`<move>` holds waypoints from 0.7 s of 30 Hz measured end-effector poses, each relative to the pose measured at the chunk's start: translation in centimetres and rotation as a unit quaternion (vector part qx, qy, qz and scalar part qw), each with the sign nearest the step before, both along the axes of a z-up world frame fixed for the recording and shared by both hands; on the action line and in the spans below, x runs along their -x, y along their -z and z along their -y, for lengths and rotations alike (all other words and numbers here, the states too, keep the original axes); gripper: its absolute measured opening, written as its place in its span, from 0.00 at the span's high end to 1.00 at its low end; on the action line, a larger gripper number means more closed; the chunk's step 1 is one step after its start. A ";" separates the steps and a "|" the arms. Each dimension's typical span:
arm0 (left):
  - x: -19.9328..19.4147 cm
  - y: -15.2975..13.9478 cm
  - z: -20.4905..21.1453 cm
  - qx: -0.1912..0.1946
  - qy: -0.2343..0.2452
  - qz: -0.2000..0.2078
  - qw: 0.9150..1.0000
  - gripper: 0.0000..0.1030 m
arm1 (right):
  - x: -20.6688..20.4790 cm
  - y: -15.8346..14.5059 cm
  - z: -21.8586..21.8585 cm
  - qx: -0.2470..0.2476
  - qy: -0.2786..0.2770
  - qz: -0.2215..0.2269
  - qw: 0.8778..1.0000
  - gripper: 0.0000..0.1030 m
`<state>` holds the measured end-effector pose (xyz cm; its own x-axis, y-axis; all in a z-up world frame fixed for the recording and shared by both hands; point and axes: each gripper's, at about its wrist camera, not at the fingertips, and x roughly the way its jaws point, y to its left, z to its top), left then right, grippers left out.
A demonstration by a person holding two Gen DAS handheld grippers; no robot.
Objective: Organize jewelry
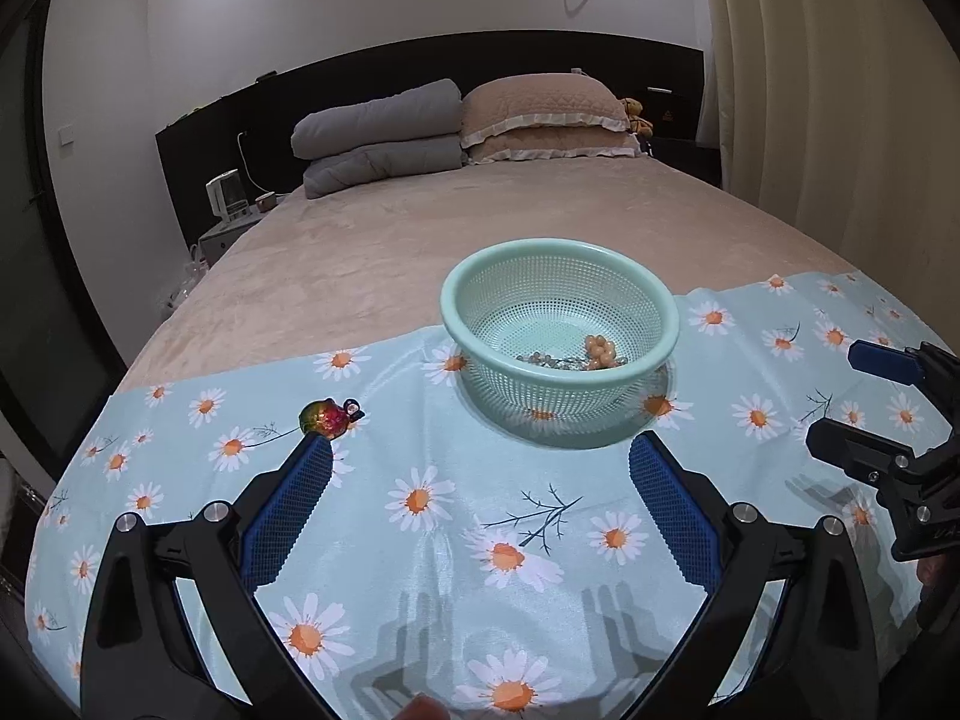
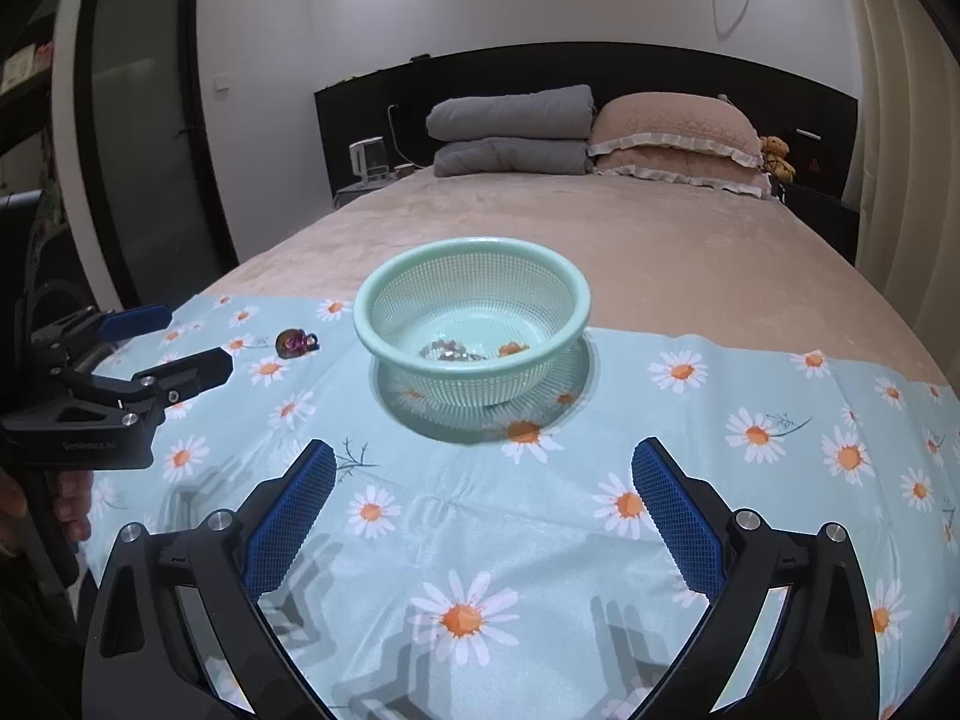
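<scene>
Jewelry [image 1: 591,354] sits in basket [image 1: 558,252]; iridescent pendant [image 1: 327,418] left of basket; both grippers, left [image 1: 480,456] & right [image 2: 483,459], jaws wide open, empty.

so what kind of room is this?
A bedroom, apparently: a bed with stacked pillows, a folded quilt and a dark headboard.

The green basket [image 1: 559,336] stands in the middle of the daisy cloth [image 1: 420,570], and its tall wall blocks a low, straight path. Its top is wide open, so a gripper can come in from above. A small shiny brooch [image 1: 329,417] lies off to the left, well apart from the basket, with bare cloth all around it. The near cloth is flat and free.
</scene>
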<state>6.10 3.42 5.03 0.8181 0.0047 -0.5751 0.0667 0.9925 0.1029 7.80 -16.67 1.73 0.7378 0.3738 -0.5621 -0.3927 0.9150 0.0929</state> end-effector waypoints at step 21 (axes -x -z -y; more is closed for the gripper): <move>0.6 0.8 0.2 0.049 -0.003 -0.022 0.999 0.06 | 0.7 0.3 0.8 -0.001 0.023 -0.002 1.000 0.08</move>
<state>5.50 3.19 4.22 0.7927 -0.0484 -0.6077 0.0632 0.9980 0.0030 7.07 -17.49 1.39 0.7520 0.3400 -0.5647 -0.3492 0.9321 0.0962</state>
